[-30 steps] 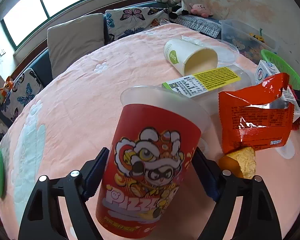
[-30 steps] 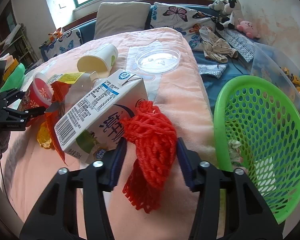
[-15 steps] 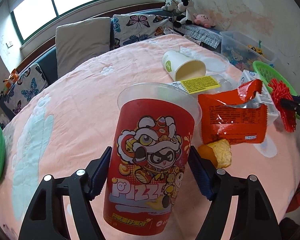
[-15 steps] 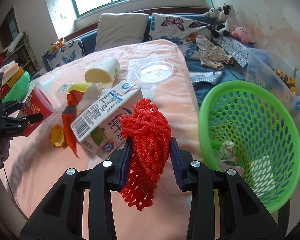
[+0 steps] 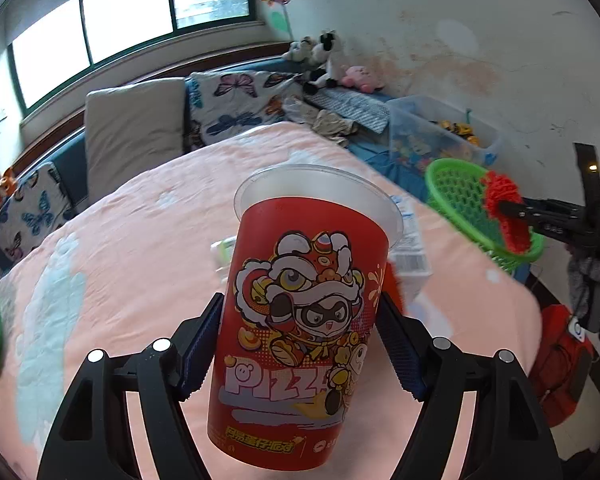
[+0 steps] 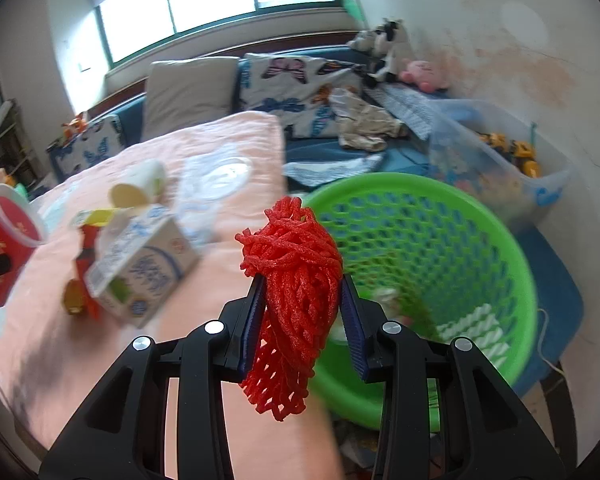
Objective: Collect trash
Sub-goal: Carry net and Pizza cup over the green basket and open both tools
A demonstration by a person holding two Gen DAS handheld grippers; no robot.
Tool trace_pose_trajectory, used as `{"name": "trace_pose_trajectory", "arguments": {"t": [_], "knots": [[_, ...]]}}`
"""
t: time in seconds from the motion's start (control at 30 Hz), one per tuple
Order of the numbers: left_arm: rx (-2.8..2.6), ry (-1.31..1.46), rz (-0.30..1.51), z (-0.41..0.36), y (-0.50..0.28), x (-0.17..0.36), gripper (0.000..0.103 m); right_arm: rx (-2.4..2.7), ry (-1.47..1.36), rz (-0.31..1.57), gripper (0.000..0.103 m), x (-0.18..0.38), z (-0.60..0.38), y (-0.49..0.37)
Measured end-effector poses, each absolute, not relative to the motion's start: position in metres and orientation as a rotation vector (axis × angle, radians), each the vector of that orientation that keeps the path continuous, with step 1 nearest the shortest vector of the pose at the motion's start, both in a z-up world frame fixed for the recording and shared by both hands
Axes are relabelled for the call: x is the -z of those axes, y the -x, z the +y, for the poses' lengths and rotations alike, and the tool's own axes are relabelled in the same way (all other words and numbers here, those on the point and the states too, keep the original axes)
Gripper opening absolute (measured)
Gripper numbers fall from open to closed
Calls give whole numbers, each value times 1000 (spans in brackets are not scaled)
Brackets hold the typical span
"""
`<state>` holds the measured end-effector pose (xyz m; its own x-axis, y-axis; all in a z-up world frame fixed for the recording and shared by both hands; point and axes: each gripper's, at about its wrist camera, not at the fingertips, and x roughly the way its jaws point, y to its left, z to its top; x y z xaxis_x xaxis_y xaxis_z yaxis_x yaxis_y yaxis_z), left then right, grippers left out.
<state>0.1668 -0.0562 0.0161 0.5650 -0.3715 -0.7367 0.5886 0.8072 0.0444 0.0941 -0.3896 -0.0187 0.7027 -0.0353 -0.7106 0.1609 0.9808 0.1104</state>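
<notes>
Two grips | left fingers (image 5: 300, 344) clamp red cup (image 5: 296, 328) | right fingers (image 6: 302, 320) clamp red net (image 6: 296, 280) | pink bedspread (image 5: 140, 248)

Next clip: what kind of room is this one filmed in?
Most likely a lived-in bedroom, perhaps a child's. A pink blanket covers a bed-like surface, pillows lean under the window, and plush toys sit by a clear bin of toy vehicles.
</notes>
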Motion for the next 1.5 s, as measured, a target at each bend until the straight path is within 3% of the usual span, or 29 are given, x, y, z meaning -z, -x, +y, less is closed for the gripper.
{"name": "trace_pose_trajectory", "arguments": {"t": [0.17,0.4,1.03,1.23,1.3,1.5], "knots": [[642,-301,775,-100,-164,-22,72,178,-181,792,44,26,-424,-93],[730,-306,779,-171,-163,-22,72,233,-199,766,67,30,-456,-81],[840,-393,901,-327,-169,24,73,270,-312,684,73,22,-500,-28],[845,-390,943,-342,-170,42,75,275,-332,691,73,28,-503,-21],[851,-376,949,-344,-171,43,82,276,-338,693,73,30,-504,-19],[858,-354,924,-336,-166,38,83,277,-345,692,73,29,-501,-18]]}}
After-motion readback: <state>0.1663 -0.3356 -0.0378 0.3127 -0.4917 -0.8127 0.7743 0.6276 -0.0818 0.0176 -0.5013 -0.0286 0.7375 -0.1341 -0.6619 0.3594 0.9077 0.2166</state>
